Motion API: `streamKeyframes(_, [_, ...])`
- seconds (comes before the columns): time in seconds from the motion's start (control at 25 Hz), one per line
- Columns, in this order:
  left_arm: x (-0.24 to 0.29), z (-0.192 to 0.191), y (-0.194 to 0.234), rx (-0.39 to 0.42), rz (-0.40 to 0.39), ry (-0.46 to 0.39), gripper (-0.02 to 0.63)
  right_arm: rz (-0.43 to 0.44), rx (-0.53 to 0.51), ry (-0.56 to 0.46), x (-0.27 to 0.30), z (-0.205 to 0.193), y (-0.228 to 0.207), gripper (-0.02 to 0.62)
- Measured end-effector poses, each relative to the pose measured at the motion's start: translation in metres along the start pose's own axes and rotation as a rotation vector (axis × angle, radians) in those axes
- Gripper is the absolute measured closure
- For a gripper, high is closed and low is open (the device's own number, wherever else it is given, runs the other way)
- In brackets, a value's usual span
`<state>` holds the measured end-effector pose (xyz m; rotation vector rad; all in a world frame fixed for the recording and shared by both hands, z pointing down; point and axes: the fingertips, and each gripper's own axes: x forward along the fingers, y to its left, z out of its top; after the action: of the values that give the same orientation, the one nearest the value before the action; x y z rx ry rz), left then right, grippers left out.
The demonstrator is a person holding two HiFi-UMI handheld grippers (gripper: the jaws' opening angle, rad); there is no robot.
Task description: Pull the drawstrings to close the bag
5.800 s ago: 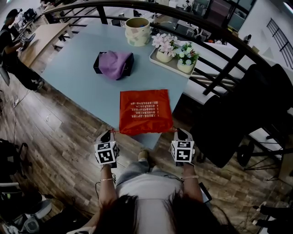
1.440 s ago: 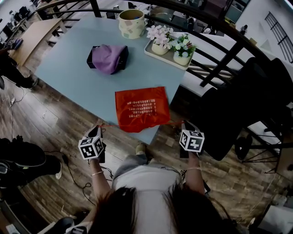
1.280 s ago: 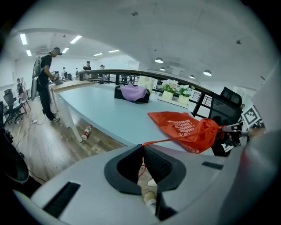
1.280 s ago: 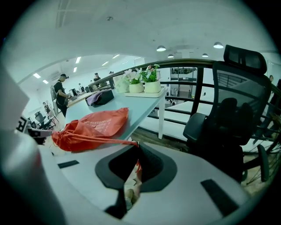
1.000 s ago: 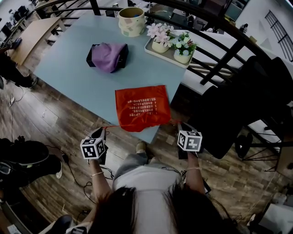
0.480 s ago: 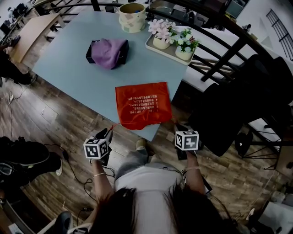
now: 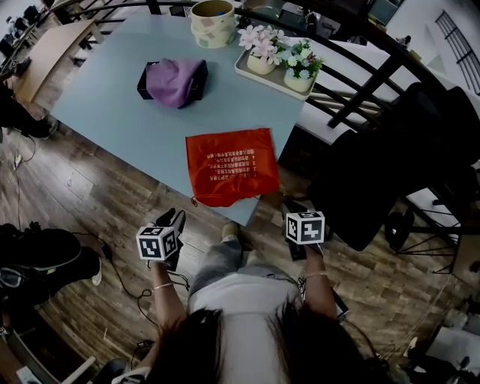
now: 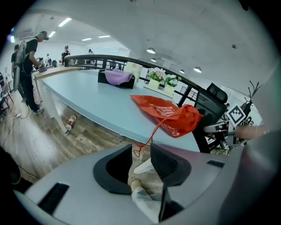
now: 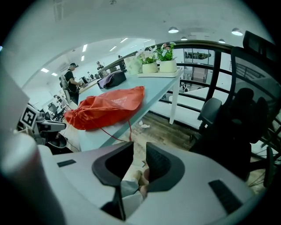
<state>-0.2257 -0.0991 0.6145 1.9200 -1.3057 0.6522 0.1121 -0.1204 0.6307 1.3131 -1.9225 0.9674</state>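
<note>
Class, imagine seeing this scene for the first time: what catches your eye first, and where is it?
A bright red drawstring bag, its mouth gathered, lies at the near edge of the pale blue table, with red cords dangling off it. Nearer the person, the left hand-held gripper and right hand-held gripper point at it, jaws apart and empty. The left's have just been opening.

- Tabletop [image 7: 105, 97]: left half bare, wide lane from lower-left edge toward upper centre.
- Lane ends at purple cloth [image 7: 174, 79] heaped on black box [image 7: 144, 84].
- Red bag [image 7: 231, 165] fills near corner, frame centre; drawstring [image 8: 151, 134] dangles off edge.
- Bare strip between bag and box passable.
- Upper right blocked: flower tray [image 7: 247, 73], patterned pot [image 7: 211, 13], railing [image 7: 352, 90].
- Black chair [image 7: 375, 172] crowds right of bag.
- Floor [image 7: 90, 202] lower left open.
</note>
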Motion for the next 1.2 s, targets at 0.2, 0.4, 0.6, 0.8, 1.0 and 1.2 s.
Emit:
streamKeyframes(0.2, [-0.007,0.005,-0.005,0.017,0.034,-0.039,0.485,-0.012,-0.02,-0.019,-0.009,-0.004,-0.002,0.509])
streamKeyframes(0.4, [-0.016,0.016,-0.02,0.032,0.047,-0.104,0.5,-0.001,-0.047,-0.049,-0.021,-0.003,0.001,0.509])
streamKeyframes(0.6, [-0.022,0.019,-0.046,0.068,0.039,-0.146,0.523,0.04,-0.091,-0.099,-0.024,-0.006,0.004,0.511])
streamKeyframes(0.8, [-0.032,0.02,-0.074,0.082,0.033,-0.192,0.541,0.056,-0.119,-0.131,-0.044,-0.001,0.015,0.512])
streamKeyframes(1.0, [-0.045,0.016,-0.094,0.085,0.043,-0.232,0.551,0.092,-0.159,-0.181,-0.056,0.002,0.023,0.518])
streamKeyframes(1.2, [-0.058,0.013,-0.112,0.087,0.046,-0.263,0.566,0.108,-0.21,-0.233,-0.07,0.006,0.03,0.529])
